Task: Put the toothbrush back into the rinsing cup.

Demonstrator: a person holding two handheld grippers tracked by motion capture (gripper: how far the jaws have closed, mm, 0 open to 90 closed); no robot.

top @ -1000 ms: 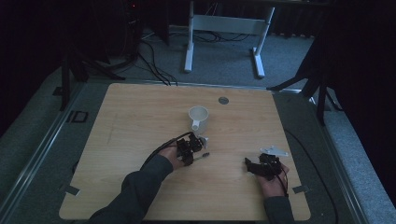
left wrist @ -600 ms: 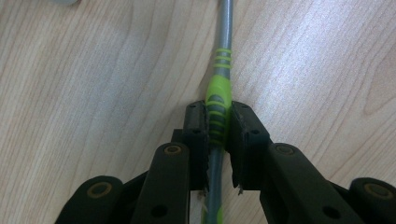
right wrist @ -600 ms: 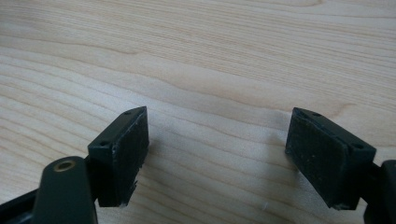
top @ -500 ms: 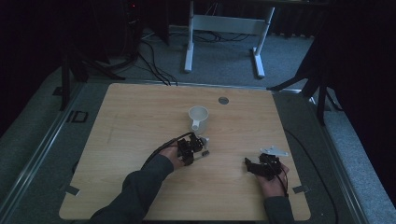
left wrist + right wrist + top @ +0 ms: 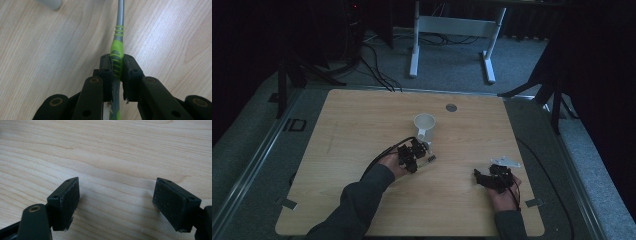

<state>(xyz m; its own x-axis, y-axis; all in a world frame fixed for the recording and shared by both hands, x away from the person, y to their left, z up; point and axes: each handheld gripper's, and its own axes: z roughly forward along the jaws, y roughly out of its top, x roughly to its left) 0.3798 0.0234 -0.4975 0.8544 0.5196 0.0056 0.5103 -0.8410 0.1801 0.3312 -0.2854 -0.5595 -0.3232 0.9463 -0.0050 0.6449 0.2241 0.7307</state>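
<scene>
Left gripper view showed the left gripper clamping a toothbrush low on its handle, liable to pivot; right gripper gaped empty.

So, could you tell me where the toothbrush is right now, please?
The toothbrush is clamped by its green handle in the left gripper, low over the table; in the high view, that gripper sits mid-table, just in front of the white cup.

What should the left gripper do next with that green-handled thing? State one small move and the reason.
Probably lift it a little off the table and carry it toward the white cup. The left gripper is shut on the green and grey handle, whose far end runs out of sight, and the cup stands close beyond. The right gripper rests open, holding nothing.
</scene>
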